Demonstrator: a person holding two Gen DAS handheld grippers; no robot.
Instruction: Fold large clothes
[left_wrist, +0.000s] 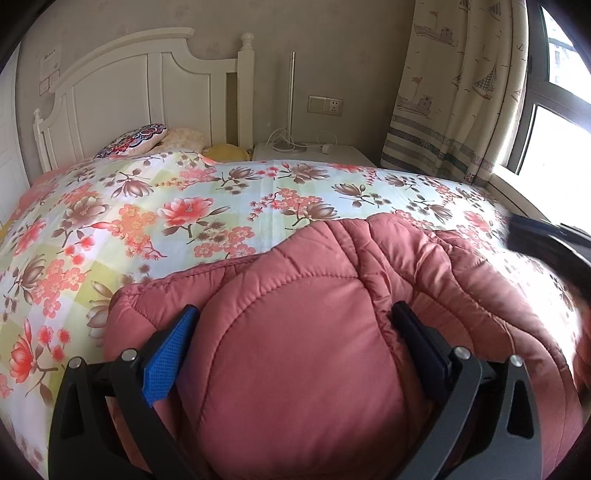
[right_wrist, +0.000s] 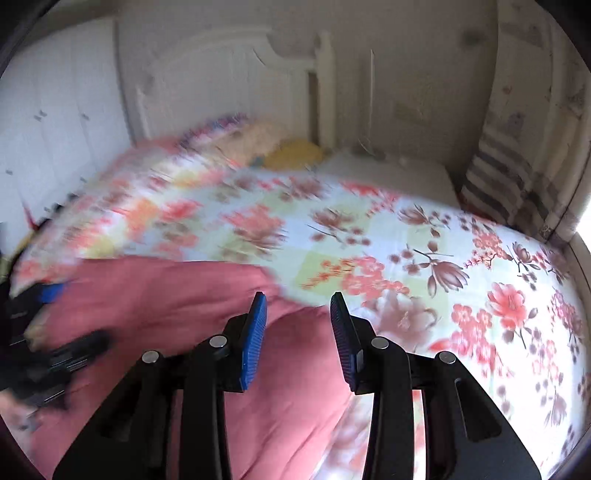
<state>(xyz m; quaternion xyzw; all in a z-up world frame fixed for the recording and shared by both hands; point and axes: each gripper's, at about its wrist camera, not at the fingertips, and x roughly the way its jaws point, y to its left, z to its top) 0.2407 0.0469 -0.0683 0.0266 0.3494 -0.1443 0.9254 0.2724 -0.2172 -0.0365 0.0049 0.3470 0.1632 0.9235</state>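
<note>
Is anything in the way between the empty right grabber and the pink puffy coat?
Nothing visible. The right gripper hangs just above the pink coat, jaws apart and empty. The left gripper already squeezes a puffy bunch of it.

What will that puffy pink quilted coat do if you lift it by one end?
The puffy pink quilted coat would probably sag and droop, since it already lies in soft folds on the flowery bedspread. It bulges between the left gripper fingers, so it likely squashes easily. Padding that puffy is probably light.
</note>
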